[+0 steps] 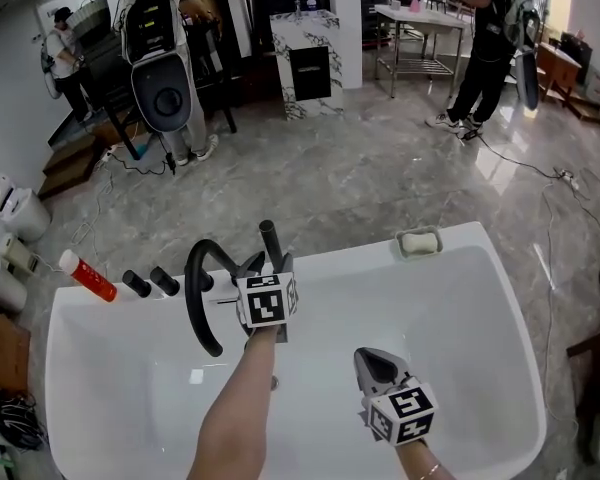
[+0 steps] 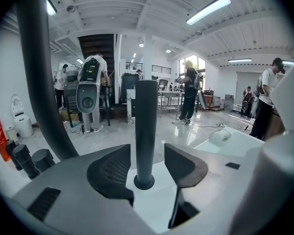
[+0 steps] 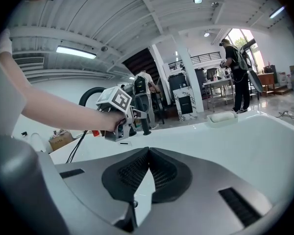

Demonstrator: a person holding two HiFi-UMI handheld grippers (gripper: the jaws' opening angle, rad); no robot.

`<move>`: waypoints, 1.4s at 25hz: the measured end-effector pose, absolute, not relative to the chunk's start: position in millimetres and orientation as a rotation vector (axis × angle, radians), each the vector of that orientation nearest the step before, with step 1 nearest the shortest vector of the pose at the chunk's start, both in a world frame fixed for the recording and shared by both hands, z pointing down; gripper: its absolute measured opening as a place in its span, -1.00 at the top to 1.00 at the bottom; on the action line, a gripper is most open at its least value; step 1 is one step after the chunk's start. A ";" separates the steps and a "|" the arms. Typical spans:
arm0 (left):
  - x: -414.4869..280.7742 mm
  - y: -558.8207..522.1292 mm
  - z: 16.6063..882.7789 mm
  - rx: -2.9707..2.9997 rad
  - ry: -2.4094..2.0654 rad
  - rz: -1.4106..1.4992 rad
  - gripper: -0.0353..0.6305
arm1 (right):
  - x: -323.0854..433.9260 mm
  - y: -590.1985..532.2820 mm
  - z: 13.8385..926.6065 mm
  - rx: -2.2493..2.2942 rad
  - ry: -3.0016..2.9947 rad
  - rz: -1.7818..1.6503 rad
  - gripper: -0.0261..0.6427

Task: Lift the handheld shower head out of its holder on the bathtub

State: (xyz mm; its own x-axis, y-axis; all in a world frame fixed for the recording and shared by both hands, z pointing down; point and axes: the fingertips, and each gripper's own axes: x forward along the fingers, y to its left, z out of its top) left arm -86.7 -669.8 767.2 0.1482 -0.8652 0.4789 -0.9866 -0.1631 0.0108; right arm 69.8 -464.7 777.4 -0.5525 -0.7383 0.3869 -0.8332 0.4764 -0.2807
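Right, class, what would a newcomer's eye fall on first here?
The white bathtub fills the head view's lower half. On its far rim the handheld shower head stands upright between the jaws of the open left gripper; the shut right gripper hovers over the basin.

Bathtub, far rim, left to right: bottle lay at the left corner, two knobs just beside it, then the spout arching in over the basin, handheld shower head upright just right of the spout, soap dish well along to the right. Left gripper sat at that rim, its jaws either side of the shower head. Right gripper was over the basin, nearer and to the right.
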 end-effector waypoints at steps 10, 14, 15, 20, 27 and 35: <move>-85.2 -688.2 773.1 2.109 -1.840 0.628 0.47 | 71.7 -467.1 785.6 1.373 -2.509 0.675 0.90; -85.1 -684.5 770.4 2.098 -1.830 0.628 0.48 | 70.9 -465.7 779.3 1.375 -2.510 0.677 0.90; -84.1 -682.8 767.8 2.104 -1.831 0.630 0.48 | 70.3 -465.5 776.2 1.376 -2.511 0.677 0.90; -78.9 -673.4 742.2 2.172 -1.859 0.647 0.48 | 62.6 -466.2 756.3 1.378 -2.528 0.671 0.90; -80.1 -653.4 676.2 2.225 -1.877 0.606 0.48 | 55.1 -466.4 694.5 1.400 -2.565 0.636 0.90; -78.6 -620.6 591.8 2.217 -1.912 0.497 0.48 | 62.8 -458.2 612.9 1.429 -2.623 0.554 0.90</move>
State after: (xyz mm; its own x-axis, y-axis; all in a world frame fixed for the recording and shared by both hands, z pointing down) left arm -78.6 -620.6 591.8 0.1211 -0.9257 0.3583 -0.9830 -0.1619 -0.0863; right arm 62.8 -458.2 612.9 -0.5530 -0.7914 0.2605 -0.8292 0.4920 -0.2654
